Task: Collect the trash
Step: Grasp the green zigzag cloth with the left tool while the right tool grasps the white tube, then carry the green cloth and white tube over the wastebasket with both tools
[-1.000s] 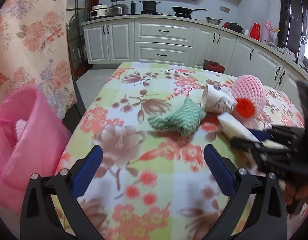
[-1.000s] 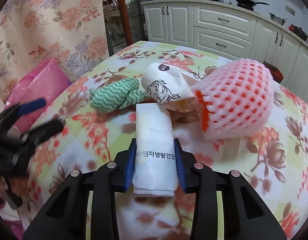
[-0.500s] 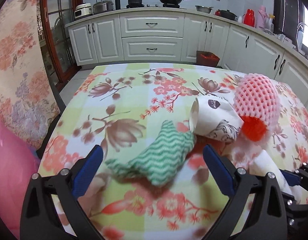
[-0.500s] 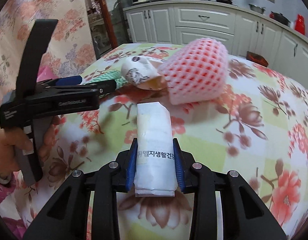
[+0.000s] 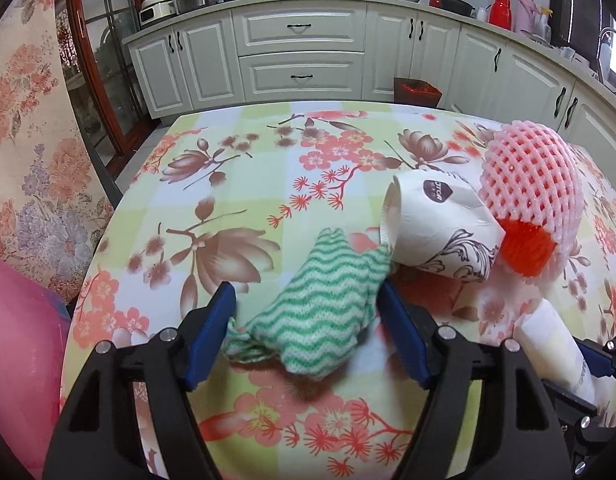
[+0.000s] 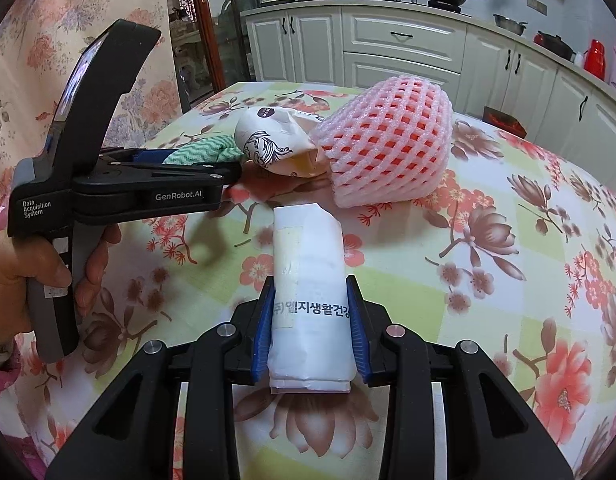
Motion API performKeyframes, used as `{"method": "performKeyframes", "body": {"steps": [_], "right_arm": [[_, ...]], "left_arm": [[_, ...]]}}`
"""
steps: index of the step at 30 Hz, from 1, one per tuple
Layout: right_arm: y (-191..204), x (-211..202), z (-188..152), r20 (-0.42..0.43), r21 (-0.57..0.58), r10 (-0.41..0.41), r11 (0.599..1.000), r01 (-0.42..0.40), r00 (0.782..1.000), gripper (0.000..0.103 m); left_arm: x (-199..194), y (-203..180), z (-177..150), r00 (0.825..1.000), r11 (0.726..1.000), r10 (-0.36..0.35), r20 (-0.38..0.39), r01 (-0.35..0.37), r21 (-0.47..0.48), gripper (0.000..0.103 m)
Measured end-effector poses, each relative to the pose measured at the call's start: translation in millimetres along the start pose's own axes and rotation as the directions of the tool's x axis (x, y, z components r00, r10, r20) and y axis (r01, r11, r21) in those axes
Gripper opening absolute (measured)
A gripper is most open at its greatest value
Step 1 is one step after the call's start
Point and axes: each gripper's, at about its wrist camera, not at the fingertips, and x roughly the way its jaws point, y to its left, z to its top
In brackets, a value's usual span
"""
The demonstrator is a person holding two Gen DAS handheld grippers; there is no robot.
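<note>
Left wrist view: the left gripper (image 5: 304, 312) straddles a crumpled green-and-white zigzag-knit cloth (image 5: 319, 320), its jaws closing with the cloth between the blue pads; the near pad brushes the cloth's loose tail, and firm pressure is not evident. Right wrist view: the right gripper (image 6: 311, 320) holds a white folded plastic-wrapped packet printed with black lettering (image 6: 308, 280), jaws narrow and pressed on both long sides. Just beyond the left jaws lies a tipped white paper cup with dark scroll print (image 5: 439, 228), touching a pink foam mesh sleeve around something red (image 5: 527, 200). All rest on the bench under a glossy floral oilcloth (image 5: 236, 184). A pink plastic bag (image 5: 20, 352) sits outside the left jaw. Judged advice: close on the cloth's thick middle, not the tail; soft knit compresses, so squeeze fully before lifting, keeping clear of the light cup.
</note>
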Motion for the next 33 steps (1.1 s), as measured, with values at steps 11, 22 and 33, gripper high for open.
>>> {"method": "performKeyframes", "body": {"steps": [11,22,33], "right_arm": [[1,1,0,0.0,-0.009,-0.007,1.0,0.007,1.0,0.034],[5,2,-2,-0.002,-0.038,-0.044,0.998,0.044,0.999,0.034],[15,-14,-18,0.014,-0.018,-0.018,1.0,0.018,1.0,0.034]], "left_arm": [[3,6,0,1.0,1.0,-0.005,-0.014,0.005,-0.027,0.078],[-26,6,-18,0.994,0.995,-0.081,0.072,0.085,-0.05,0.038],[-109,29,-83,0.982,0.994,-0.051,0.18,0.067,-0.084,0.038]]}}
